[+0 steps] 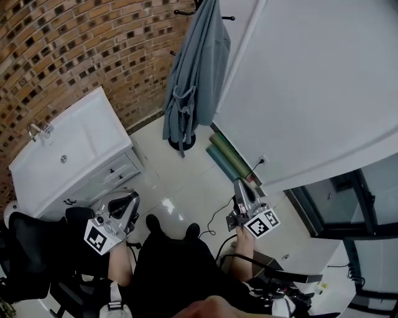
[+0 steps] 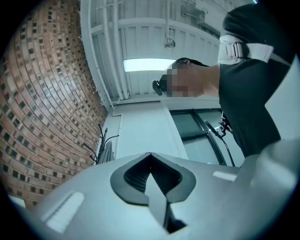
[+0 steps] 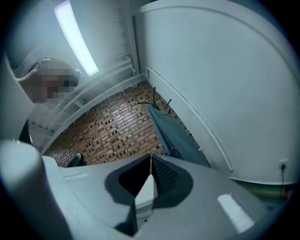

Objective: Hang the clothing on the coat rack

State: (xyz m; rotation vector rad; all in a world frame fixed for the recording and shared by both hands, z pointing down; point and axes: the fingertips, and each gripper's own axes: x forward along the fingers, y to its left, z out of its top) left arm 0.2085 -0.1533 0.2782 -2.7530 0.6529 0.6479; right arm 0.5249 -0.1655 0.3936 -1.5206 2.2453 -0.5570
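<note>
- Task status: the grey-blue fabric garment (image 1: 196,81) hangs full length from the top hooks of the black metal coat rack (image 1: 186,11), its hem just above the rack's round base. By this view the hanging appears complete, and nothing seems left but to stand clear.
- Left gripper (image 1: 127,208): held low near the person's lap, well apart from the rack. Its own view shows the jaws closed together with nothing between them.
- Right gripper (image 1: 244,186): also low and well apart from the garment. Its jaws meet tip to tip and are empty, pointing towards the hung garment.
- Surface: a glossy white tiled floor (image 1: 180,186), crossed by a thin black cable (image 1: 217,214).
- Room: a red-brown brick wall (image 1: 93,49) behind the rack, a white cabinet with a basin top (image 1: 68,149) at left, a plain white wall panel (image 1: 311,93) at right, and green rolled mats (image 1: 227,158) along its foot.
</note>
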